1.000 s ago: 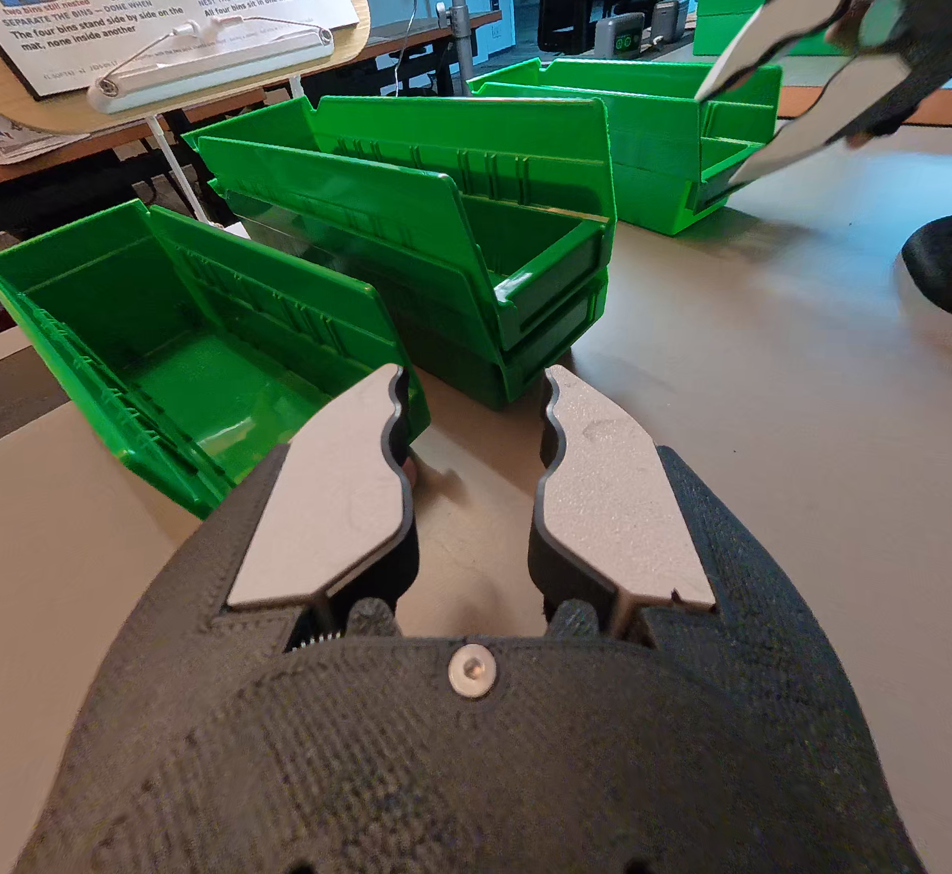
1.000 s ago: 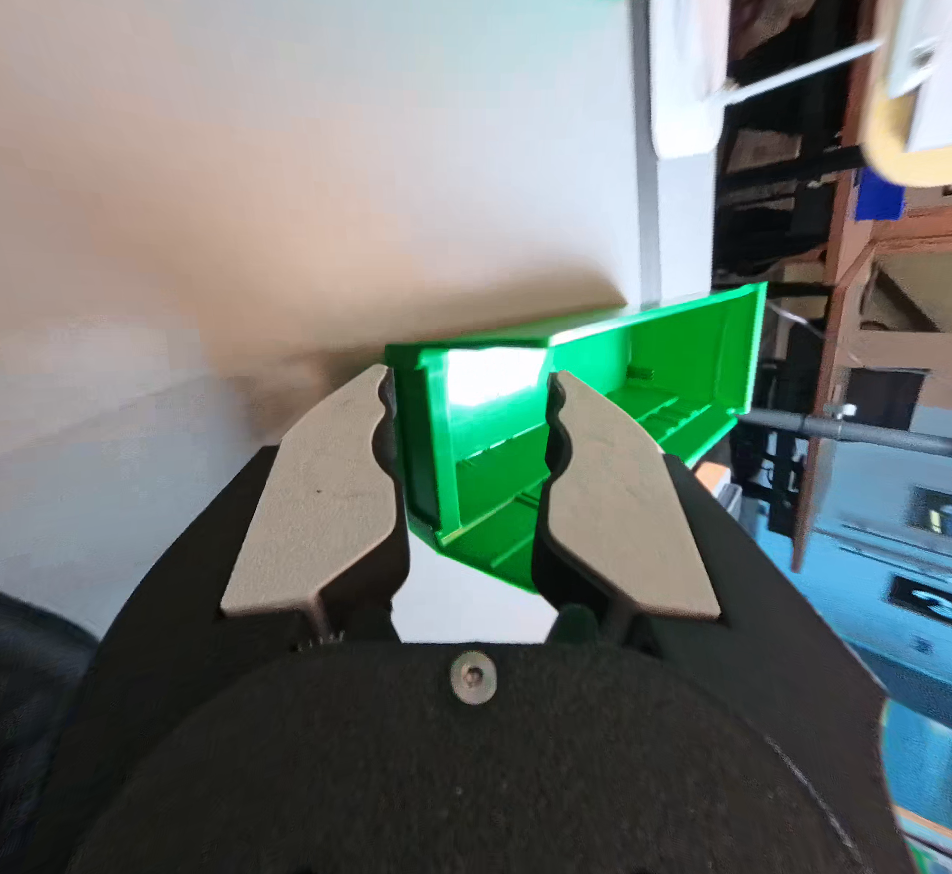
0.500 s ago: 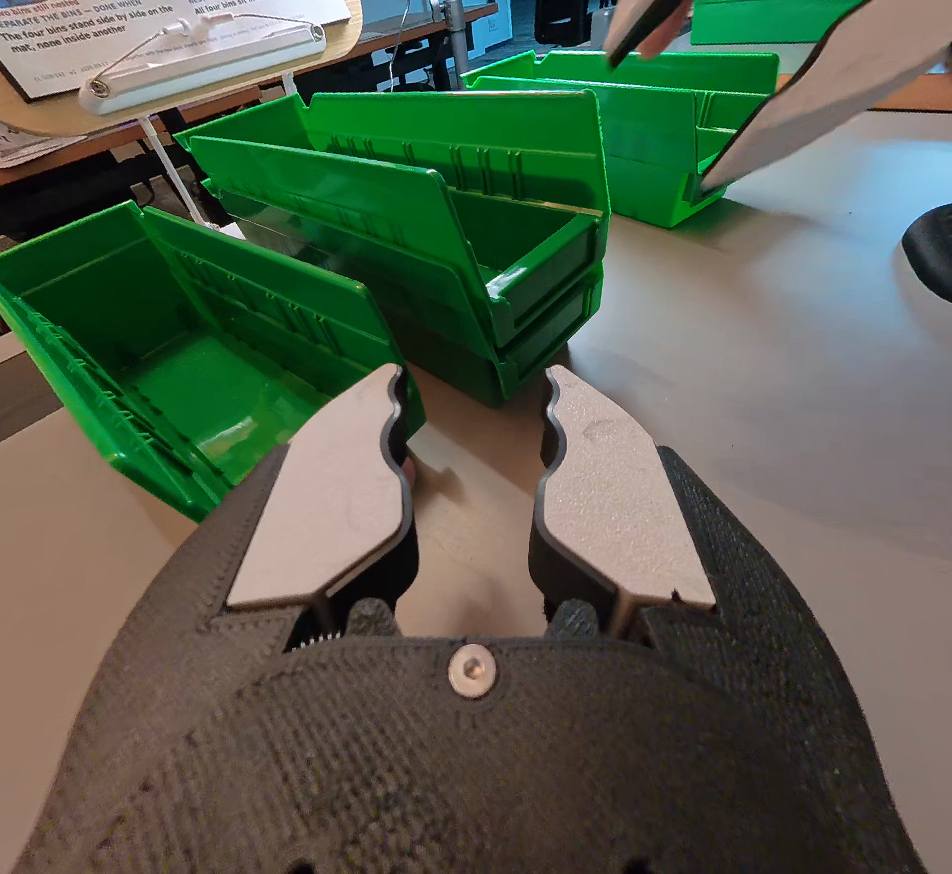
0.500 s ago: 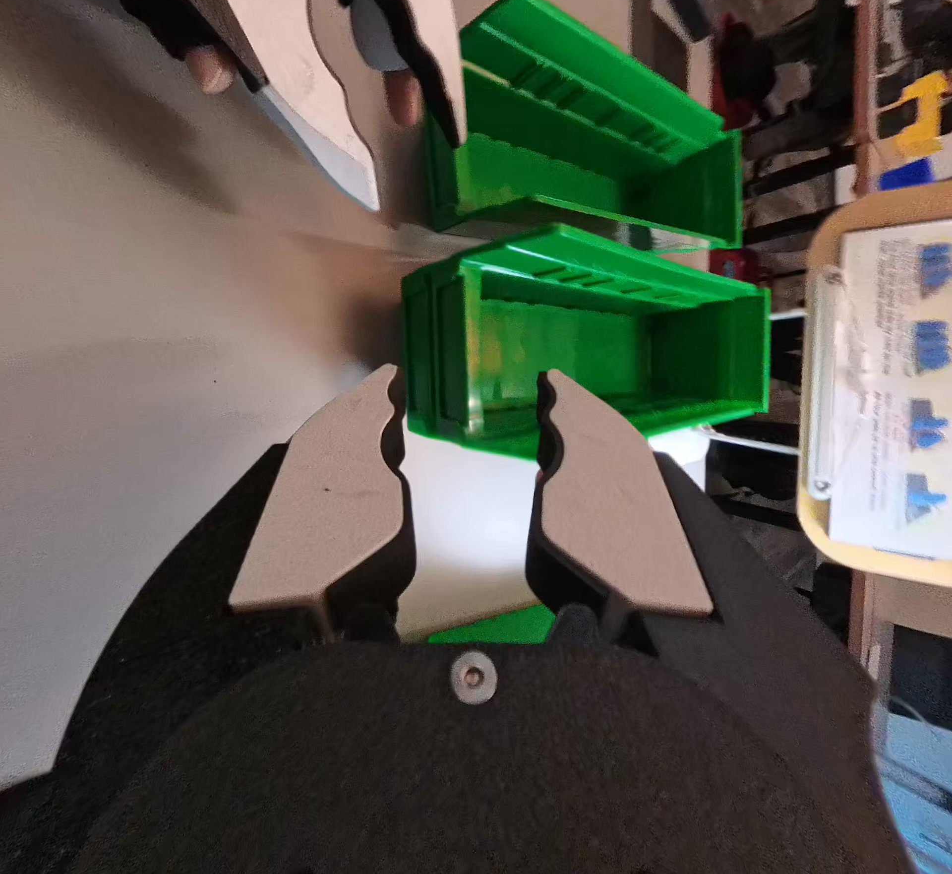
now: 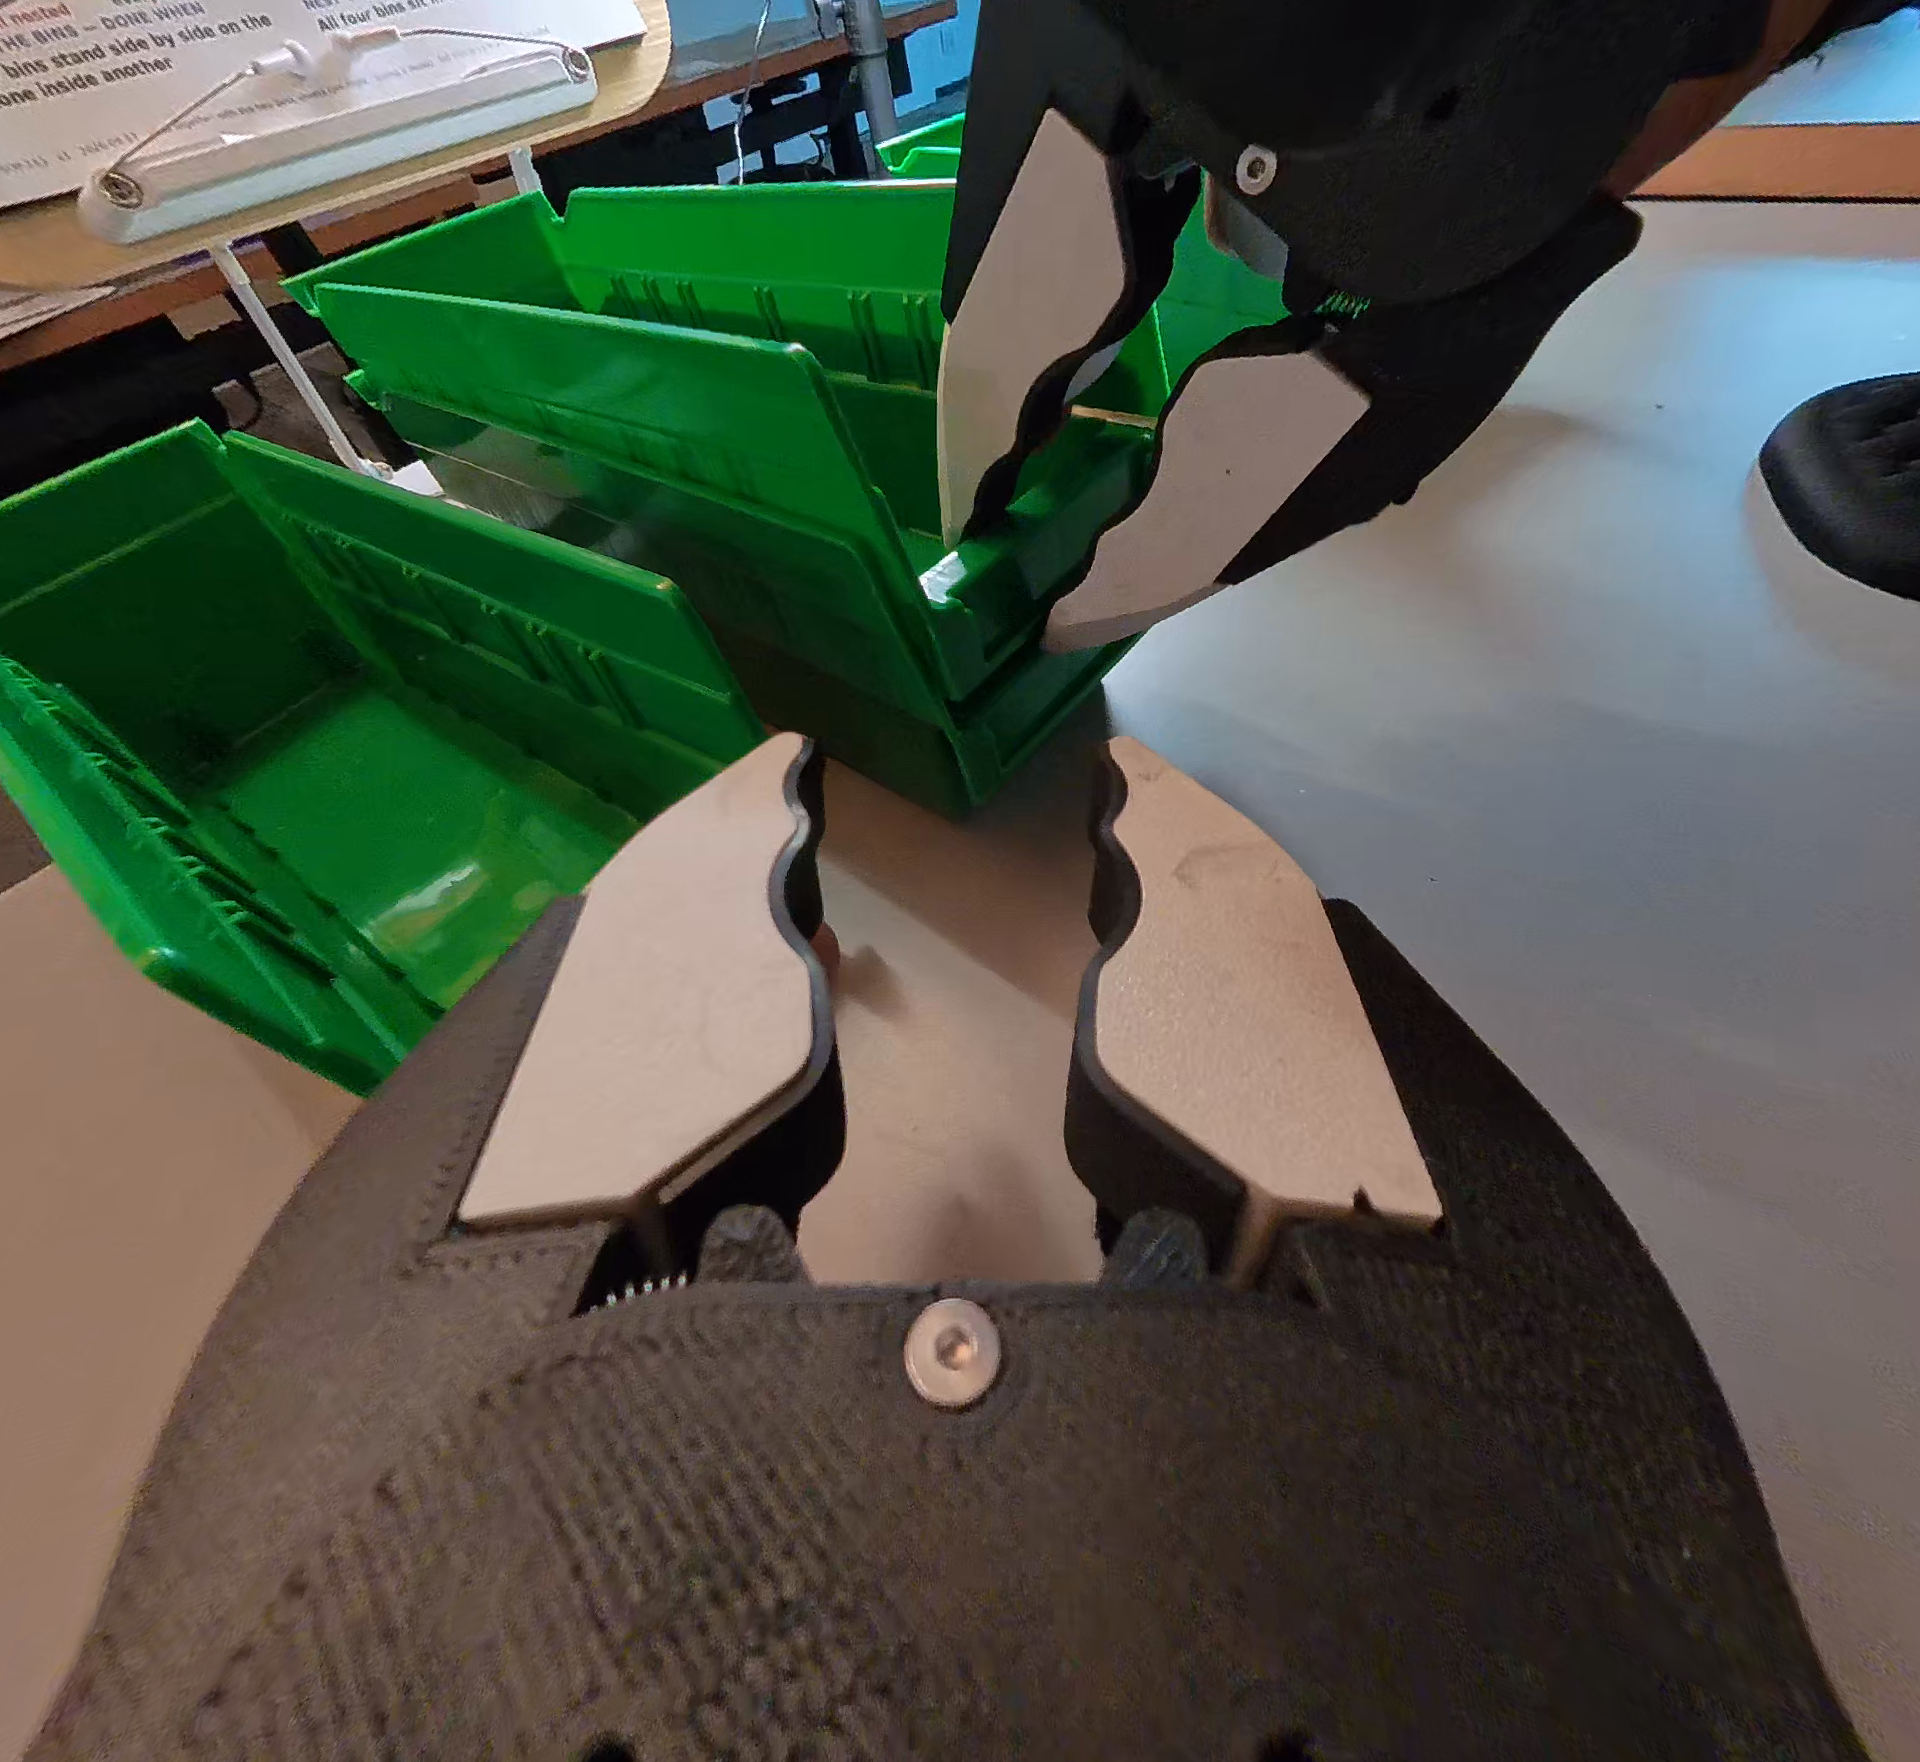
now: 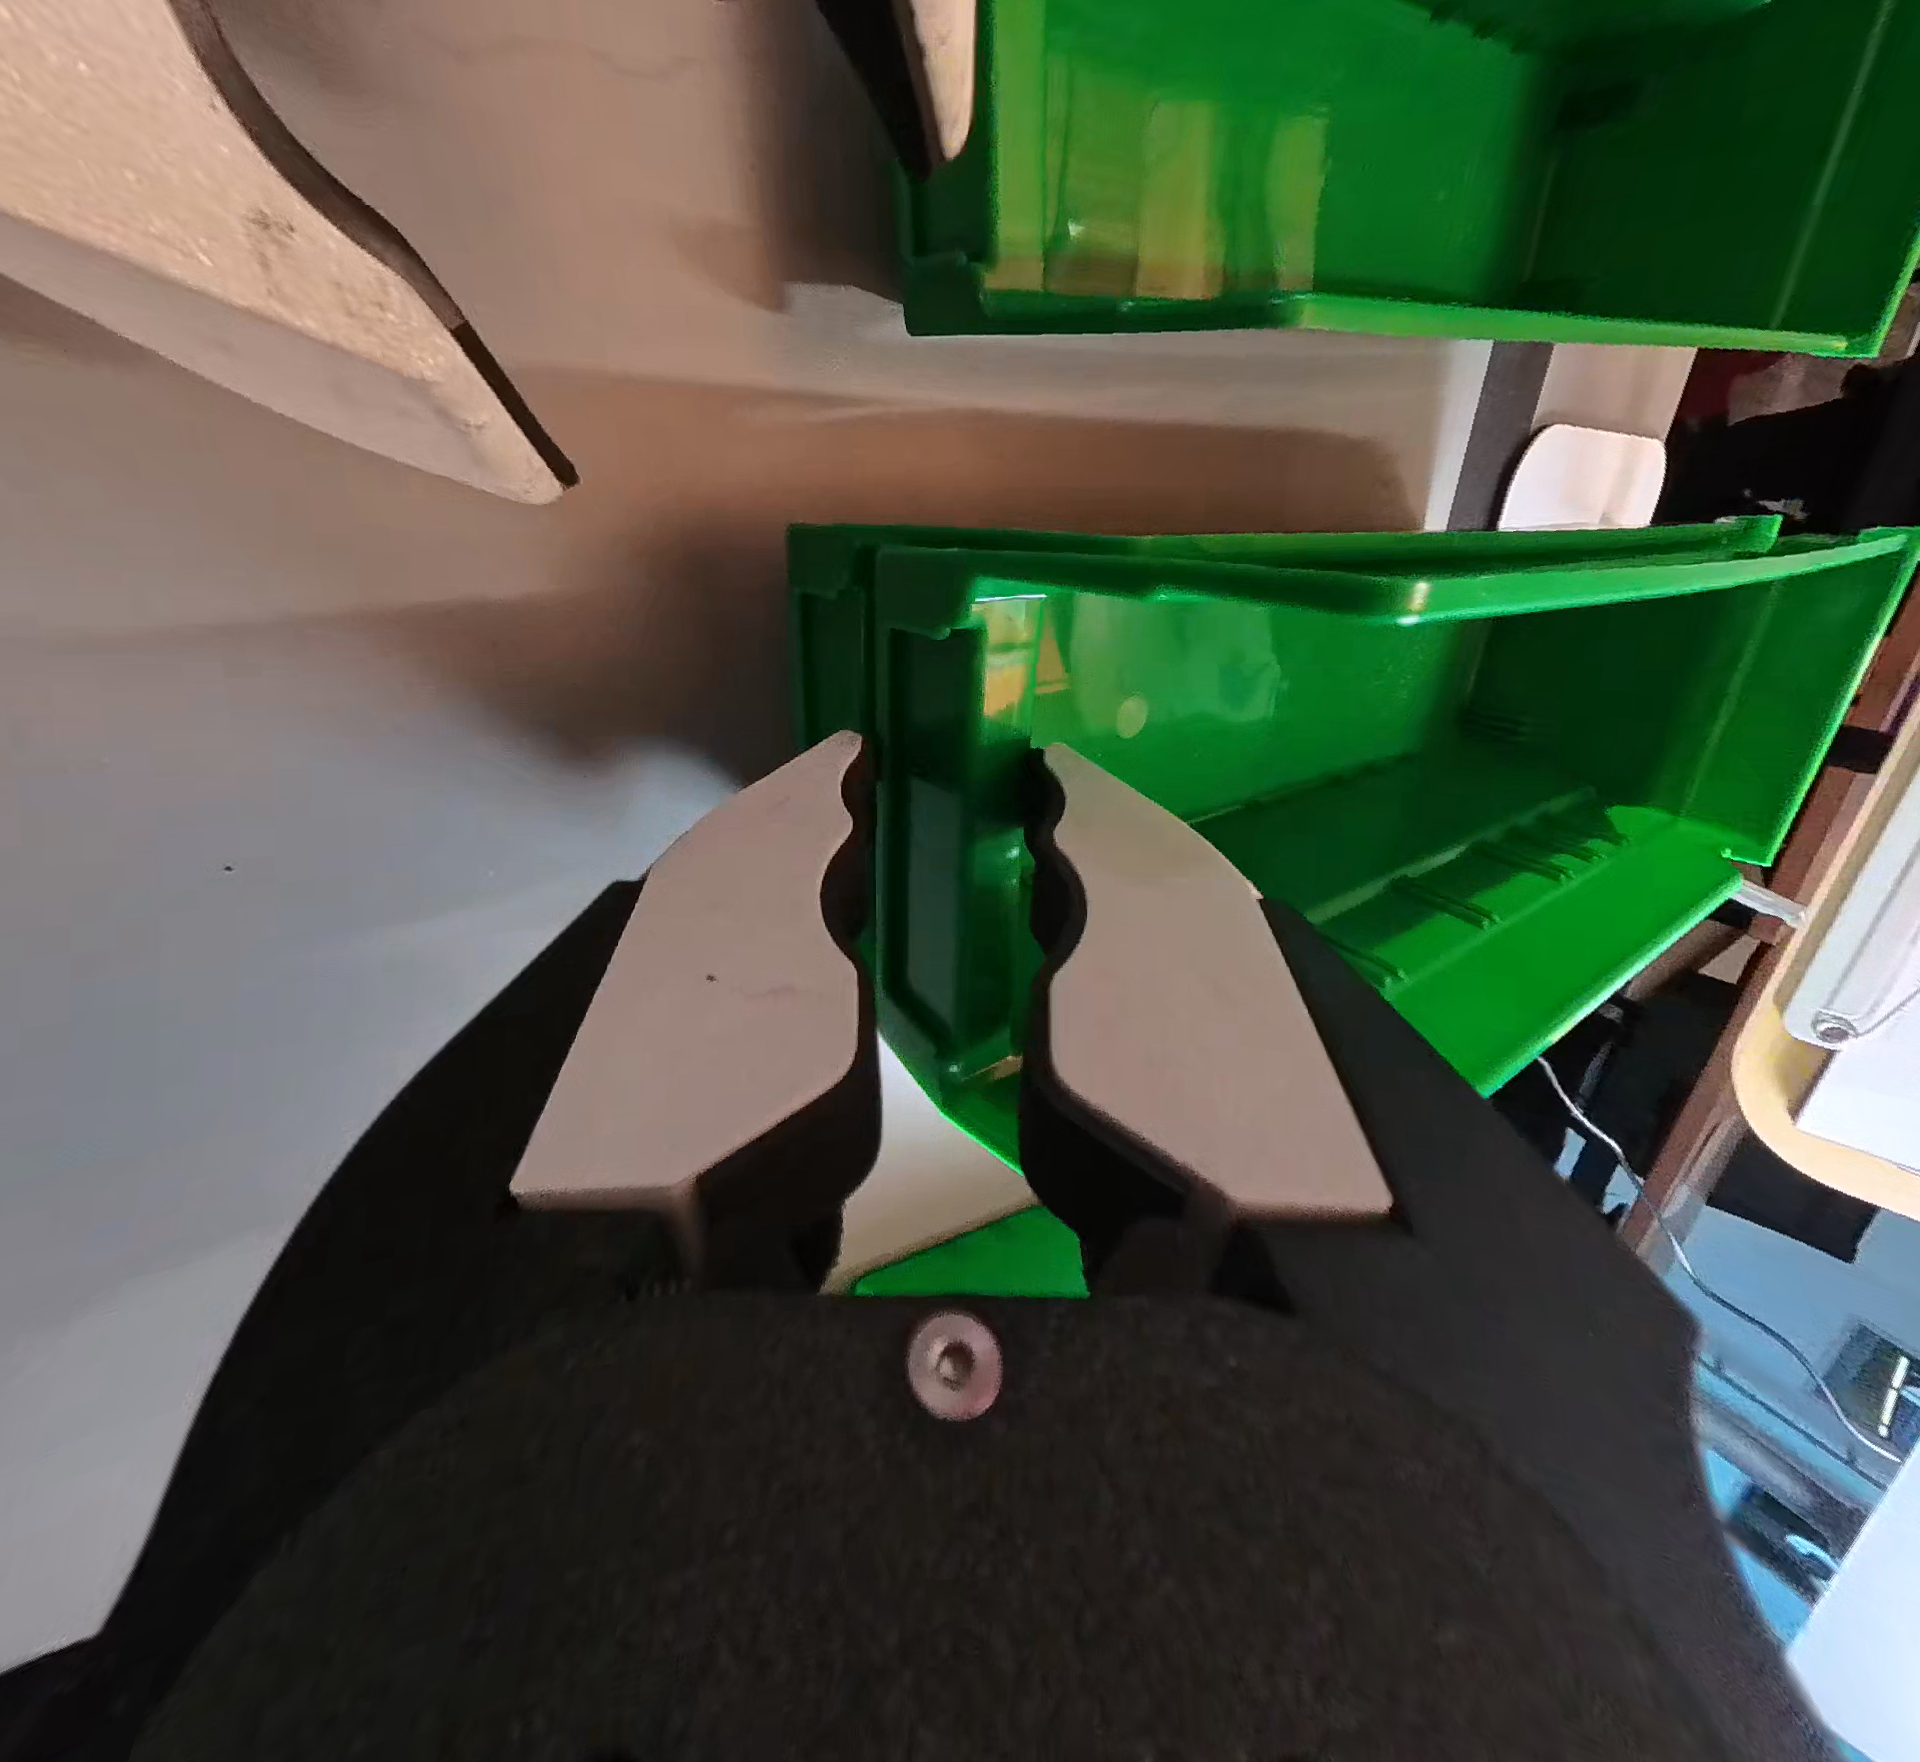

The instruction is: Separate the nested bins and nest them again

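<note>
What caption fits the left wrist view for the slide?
Right gripper straddles the front wall of the top bin in a nested stack, while the open left gripper waits beside a single bin.

On the desk [image 5: 1507, 881], a single bin [image 5: 343, 777] lies left of the nested bins [image 5: 790, 507] (third bin behind them).

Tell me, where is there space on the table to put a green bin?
Bare grey table lies right of the nested green plastic bins, up to the black chair edge. It's crowded left, where the single green bin sits beside them.
</note>
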Demonstrator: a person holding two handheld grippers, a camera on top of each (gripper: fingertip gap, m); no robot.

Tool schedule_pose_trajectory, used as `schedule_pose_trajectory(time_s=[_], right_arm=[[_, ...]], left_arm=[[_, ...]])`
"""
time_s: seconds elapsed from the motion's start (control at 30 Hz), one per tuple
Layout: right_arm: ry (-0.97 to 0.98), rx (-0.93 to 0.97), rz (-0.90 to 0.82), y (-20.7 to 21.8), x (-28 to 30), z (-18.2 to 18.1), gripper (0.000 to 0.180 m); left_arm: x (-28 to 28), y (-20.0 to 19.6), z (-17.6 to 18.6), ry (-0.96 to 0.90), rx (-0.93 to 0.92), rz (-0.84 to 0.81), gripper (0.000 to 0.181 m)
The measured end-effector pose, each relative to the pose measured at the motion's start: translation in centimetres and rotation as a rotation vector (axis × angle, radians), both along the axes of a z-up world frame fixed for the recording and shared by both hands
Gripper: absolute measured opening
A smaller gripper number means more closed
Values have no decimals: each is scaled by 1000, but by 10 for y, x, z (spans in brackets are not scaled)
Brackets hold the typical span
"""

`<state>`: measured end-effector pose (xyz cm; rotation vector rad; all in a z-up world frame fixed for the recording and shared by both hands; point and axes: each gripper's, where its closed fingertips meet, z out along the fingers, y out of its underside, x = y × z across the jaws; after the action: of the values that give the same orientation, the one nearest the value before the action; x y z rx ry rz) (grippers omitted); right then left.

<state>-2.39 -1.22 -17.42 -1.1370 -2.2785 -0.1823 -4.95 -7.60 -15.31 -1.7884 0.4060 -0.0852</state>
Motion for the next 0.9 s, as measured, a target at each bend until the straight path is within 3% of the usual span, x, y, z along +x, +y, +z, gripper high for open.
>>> schedule_pose_trajectory(time_s=[0.3, 0.4, 0.63, 0.7, 0.9], right_arm=[[12, -95, 42, -21, -1, 25, 27], [8, -116, 54, -27, -1, 31, 27], [-6, -107, 57, -22, 2, 37, 27], [-16, -96, 53, -18, 3, 38, 27], [-43, -87, 80, -16, 4, 40, 27]], left_arm=[[13, 19, -12, 19, -50, -11, 44], [13, 26, -16, 36, -60, 22, 32], [16, 28, -16, 55, -52, 38, 25], [19, 28, -19, 38, -69, 18, 15], [21, 29, -19, -23, -87, 5, 13]])
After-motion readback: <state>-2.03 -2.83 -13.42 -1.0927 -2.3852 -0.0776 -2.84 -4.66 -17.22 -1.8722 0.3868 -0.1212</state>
